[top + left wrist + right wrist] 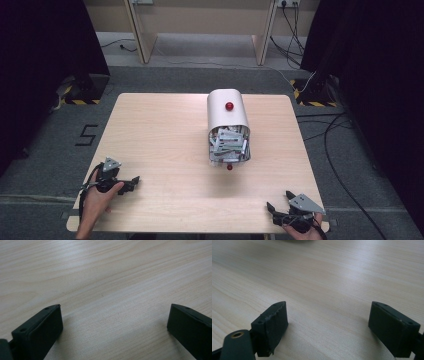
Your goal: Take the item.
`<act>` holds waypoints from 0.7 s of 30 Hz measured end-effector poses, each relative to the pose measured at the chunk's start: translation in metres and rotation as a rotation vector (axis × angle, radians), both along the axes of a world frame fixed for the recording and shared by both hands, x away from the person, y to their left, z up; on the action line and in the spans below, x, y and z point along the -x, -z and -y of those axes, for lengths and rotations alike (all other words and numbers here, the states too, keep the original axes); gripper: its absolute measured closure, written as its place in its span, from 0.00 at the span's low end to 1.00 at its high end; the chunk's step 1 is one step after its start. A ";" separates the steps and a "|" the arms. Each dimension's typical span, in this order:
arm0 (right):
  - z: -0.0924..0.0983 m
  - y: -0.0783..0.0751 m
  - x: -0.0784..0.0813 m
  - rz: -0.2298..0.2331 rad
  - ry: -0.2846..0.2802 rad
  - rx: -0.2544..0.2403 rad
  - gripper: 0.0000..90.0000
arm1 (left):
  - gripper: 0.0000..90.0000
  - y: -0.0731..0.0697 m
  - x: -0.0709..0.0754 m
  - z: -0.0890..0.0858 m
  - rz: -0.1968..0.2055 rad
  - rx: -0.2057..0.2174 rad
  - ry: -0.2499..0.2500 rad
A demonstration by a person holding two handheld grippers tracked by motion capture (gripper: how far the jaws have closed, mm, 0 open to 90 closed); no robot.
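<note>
Two hand-held grippers are resting low at the near edge of the counter (165, 130): the left hand-held gripper (131, 183) at about 8 o'clock, the right hand-held gripper (280, 201) at about 5 o'clock. Both are standing spread and holding nothing; in each gripper view the black jaws are sitting wide apart over bare wood.

Well apart from both, just past the centre toward 1 o'clock, a white bin (228, 116) is lying on its side with its mouth facing the person. Grey and white packets (229, 145) are showing in the mouth, packed tight, a few reaching the lip. One red knob (229, 106) is sitting on the bin's upper side and a second red knob (229, 167) is showing just below the mouth.

Judging from this, the step in hand is the first reach toward the bin. To do it well:
- The right one is travelling toward 11 o'clock, the left toward 1 o'clock, so the two are not crossing.
- One is steadying the rounded shell, which is likely to roll, while the other is working at the mouth.
- Jaws are staying wide until a single packet edge is lying between them.
- Approach is coming in low and level with the mouth.
- Packets look thin and slippery, so a firm pinch near a corner is advisable.
</note>
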State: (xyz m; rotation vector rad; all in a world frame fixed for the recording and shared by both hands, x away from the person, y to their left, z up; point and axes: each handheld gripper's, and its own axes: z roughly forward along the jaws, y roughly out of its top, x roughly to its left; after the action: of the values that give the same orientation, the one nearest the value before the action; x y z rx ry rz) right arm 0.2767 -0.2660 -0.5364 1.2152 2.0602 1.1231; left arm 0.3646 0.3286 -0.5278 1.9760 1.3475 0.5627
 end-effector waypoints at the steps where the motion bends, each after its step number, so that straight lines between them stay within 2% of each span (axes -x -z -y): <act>1: 0.000 0.000 0.000 -0.001 -0.001 0.000 0.18 | 0.00 0.000 0.000 0.000 0.000 0.000 0.000; 12: 0.000 -0.001 0.000 -0.004 -0.002 0.004 0.19 | 0.00 0.000 0.000 0.000 0.000 0.000 0.000; 15: 0.001 -0.003 0.000 -0.012 0.002 0.006 0.24 | 0.00 0.000 0.000 0.000 0.000 0.000 0.000; 21: 0.002 -0.007 0.000 -0.009 0.014 0.000 0.27 | 0.00 0.000 0.000 0.000 0.000 0.000 0.000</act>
State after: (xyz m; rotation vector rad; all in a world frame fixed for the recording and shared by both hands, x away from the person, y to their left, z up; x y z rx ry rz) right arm 0.2768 -0.2682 -0.5293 1.2354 2.0549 1.1126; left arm 0.3646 0.3286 -0.5278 1.9761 1.3471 0.5623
